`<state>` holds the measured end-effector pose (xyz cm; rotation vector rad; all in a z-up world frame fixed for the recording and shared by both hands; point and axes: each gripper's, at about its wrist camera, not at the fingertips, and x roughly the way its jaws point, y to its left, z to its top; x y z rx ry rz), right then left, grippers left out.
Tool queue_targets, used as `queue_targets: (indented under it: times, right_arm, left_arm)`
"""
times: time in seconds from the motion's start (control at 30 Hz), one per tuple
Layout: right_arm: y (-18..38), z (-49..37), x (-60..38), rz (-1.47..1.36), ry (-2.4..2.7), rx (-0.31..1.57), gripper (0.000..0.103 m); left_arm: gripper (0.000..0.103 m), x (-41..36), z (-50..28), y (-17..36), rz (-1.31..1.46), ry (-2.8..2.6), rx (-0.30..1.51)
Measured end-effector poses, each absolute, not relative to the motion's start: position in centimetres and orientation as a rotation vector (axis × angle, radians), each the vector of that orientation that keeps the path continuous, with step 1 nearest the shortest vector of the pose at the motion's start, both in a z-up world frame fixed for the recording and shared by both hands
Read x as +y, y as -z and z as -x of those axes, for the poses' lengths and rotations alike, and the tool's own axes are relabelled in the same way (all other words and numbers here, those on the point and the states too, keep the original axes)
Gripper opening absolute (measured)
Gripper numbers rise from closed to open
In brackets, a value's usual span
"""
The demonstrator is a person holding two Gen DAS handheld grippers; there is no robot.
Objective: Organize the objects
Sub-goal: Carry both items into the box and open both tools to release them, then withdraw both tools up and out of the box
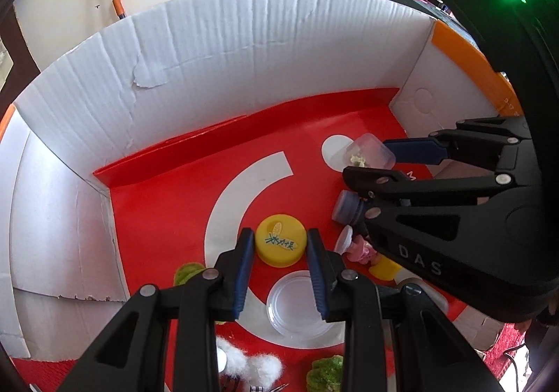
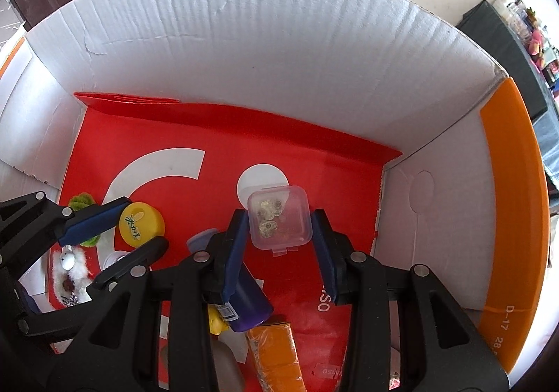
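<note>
black linkage arms and blue pads of left gripper (image 1: 279, 235) filling the bottom of its view, aimed steeply down and closed onto a round yellow plastic cap (image 1: 279, 245) with a green and white drawing on top. cap pinched between the two pads, one pad on either side of its rim, above a red printed sheet (image 1: 167, 203) with white curved markings. just behind and below the left fingers, a clear round plastic lid (image 1: 297, 304) lying flat on the sheet. nearer still, white cotton fluff (image 1: 262, 367) and a green fuzzy piece (image 1: 325, 374). to the right of the left fingers, a small pink figure (image 1: 361, 249), partly hidden.

right gripper (image 2: 279, 214) alongside, also pointing steeply down, narrowed around a small clear square plastic box (image 2: 279, 221) holding tiny metallic pieces. box clamped between the blue pads, its hinged edge facing back toward the camera. under the right gripper's left finger, a dark purple bottle (image 2: 249, 301) lying on its side; beside it, closer in, an orange rectangular block (image 2: 276, 353).

all of it inside a white corrugated cardboard carton (image 1: 244, 43), walls rising ahead of and to both sides of the grippers.
</note>
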<state>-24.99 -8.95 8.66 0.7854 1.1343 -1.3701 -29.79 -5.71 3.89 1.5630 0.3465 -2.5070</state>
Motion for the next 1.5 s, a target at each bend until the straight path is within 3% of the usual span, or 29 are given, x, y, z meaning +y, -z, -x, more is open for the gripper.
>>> queue_targets:
  times: [1.03, 1.33, 1.5]
  right_arm:
    - [-10.5, 25.0, -7.9, -0.767, 1.368, 1.095, 0.040]
    - [-12.7, 25.1, -6.3, -0.747, 1.373, 1.022, 0.040]
    - [-14.5, 25.6, -4.6, -0.715, 1.377, 0.957, 0.042]
  left_arm:
    - [0.036, -6.3, 30.6, -3.5, -1.528, 2.501, 0.366]
    - [0.036, -5.7, 27.2, -6.7, -1.432, 2.528, 0.386]
    - [0.049, -5.7, 25.0, -8.3, -1.320, 2.552, 0.393]
